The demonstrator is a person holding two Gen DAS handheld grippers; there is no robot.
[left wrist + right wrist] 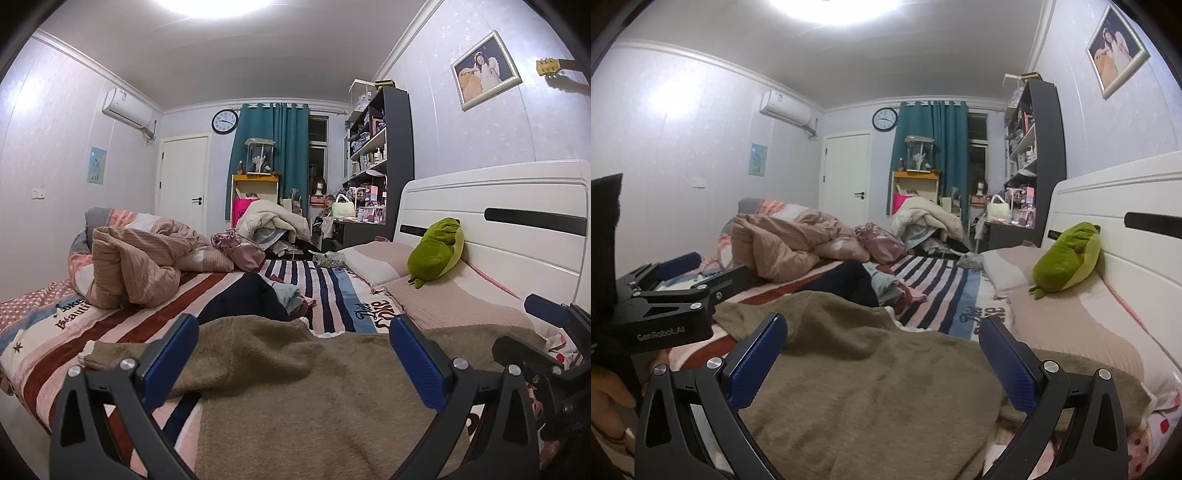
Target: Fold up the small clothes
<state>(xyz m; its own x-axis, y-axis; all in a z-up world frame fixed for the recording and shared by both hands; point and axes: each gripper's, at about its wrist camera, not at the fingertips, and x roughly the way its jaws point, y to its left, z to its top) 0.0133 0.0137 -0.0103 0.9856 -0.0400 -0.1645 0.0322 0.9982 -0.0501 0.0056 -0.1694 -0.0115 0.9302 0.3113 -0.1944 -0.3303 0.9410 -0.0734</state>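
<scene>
A brown fuzzy garment (295, 387) lies spread flat on the striped bed sheet (332, 291); it also fills the foreground of the right wrist view (871, 387). My left gripper (293, 328) is open, just above the garment's middle, holding nothing. My right gripper (882, 328) is open over the same garment, empty. The right gripper shows at the right edge of the left wrist view (546, 332); the left gripper shows at the left of the right wrist view (683, 273). A small pile of dark and light blue clothes (266, 295) lies beyond the garment (871, 284).
A crumpled pink duvet (140, 266) lies at the left. Pillows (443, 299) and a green plush toy (437, 251) sit by the white headboard (498, 206) on the right. A pink shiny bag (240, 247) lies further back. Cluttered shelves (380, 155) stand behind.
</scene>
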